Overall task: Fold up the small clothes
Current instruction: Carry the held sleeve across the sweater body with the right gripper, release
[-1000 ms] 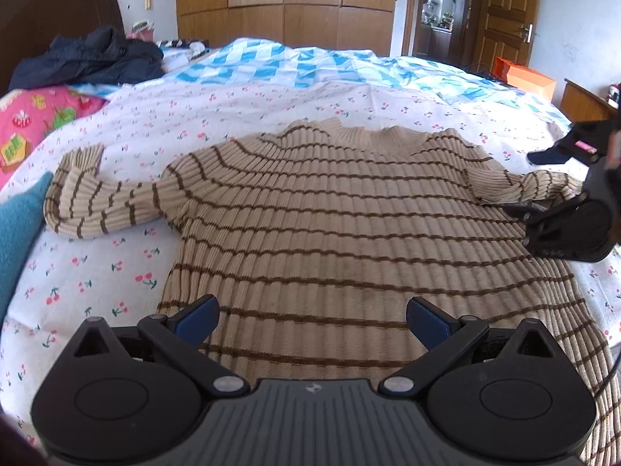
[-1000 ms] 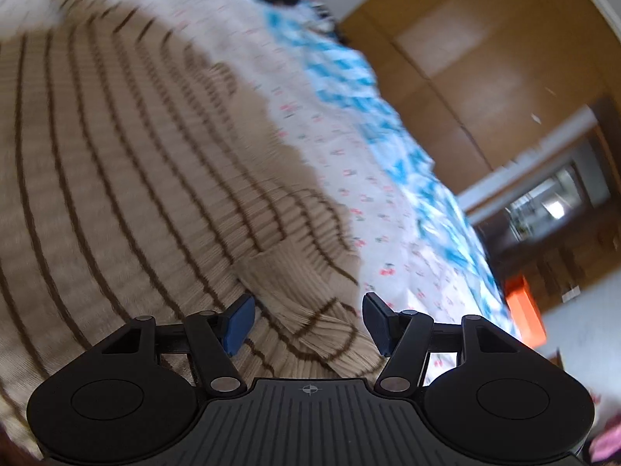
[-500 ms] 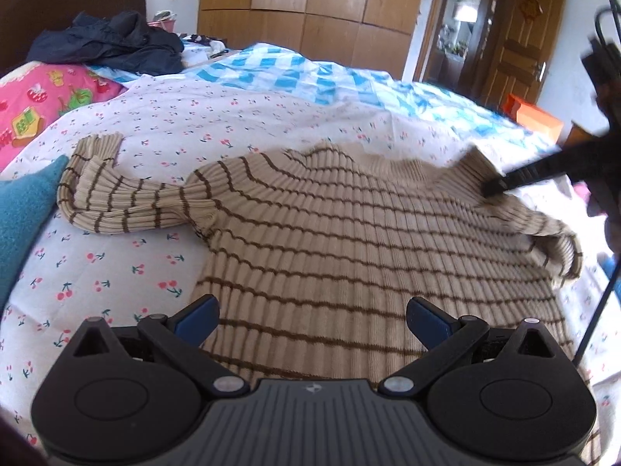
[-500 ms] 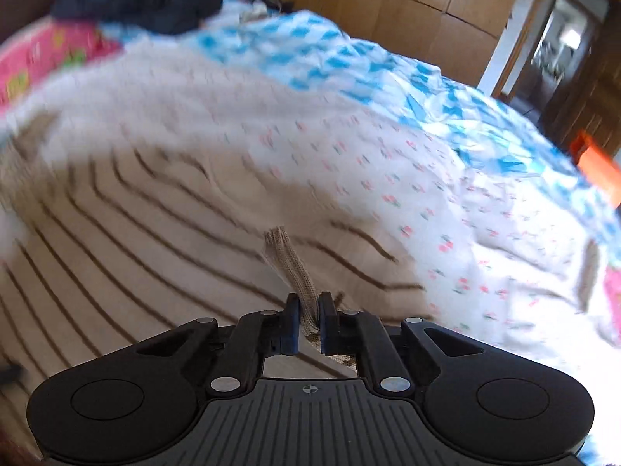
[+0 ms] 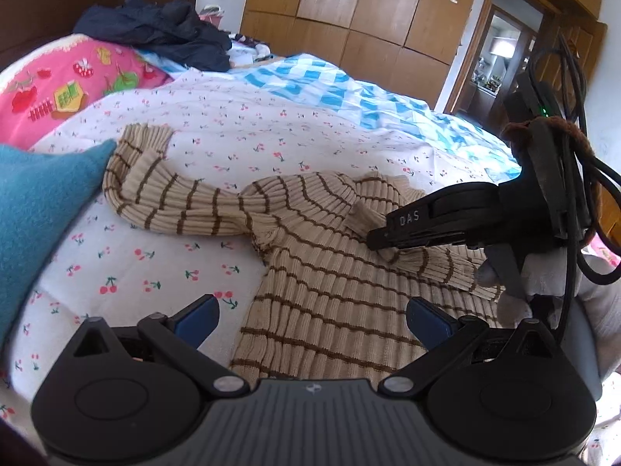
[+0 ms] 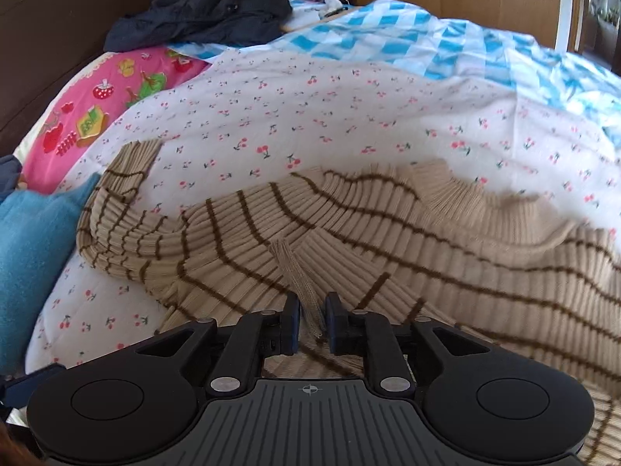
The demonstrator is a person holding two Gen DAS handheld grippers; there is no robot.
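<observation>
At the bottom of the left wrist view, the left gripper [image 5: 312, 320] hovers with its jaws spread wide and nothing between them; its blue pads frame the lower edge of the striped sweater [image 5: 330, 291].

In the right wrist view, the right gripper [image 6: 312, 320] has its jaws nearly together and just easing apart, with the ribbed cuff [image 6: 300, 283] of the sweater's sleeve standing between the pads. There is a narrow gap on either side of the cuff, so I cannot tell whether the pads press on it.

The beige sweater with brown stripes lies across the centre of the bed [image 5: 240, 128]. One sleeve is drawn over the body toward the middle. The other sleeve stretches to the left of the frame, its end beside a teal cushion [image 5: 35, 213].

From the left wrist view, the right gripper's black finger at centre right bears the letters "DAS" in white.

Farther back, the cherry-print sheet meets a blue and white checked quilt [image 5: 330, 85] at upper centre. A pink fruit-print pillow [image 5: 66, 85] lies at upper left, with a dark jacket [image 5: 163, 35] heaped behind it. Wooden wardrobe doors [image 5: 368, 11] fill the far wall.
</observation>
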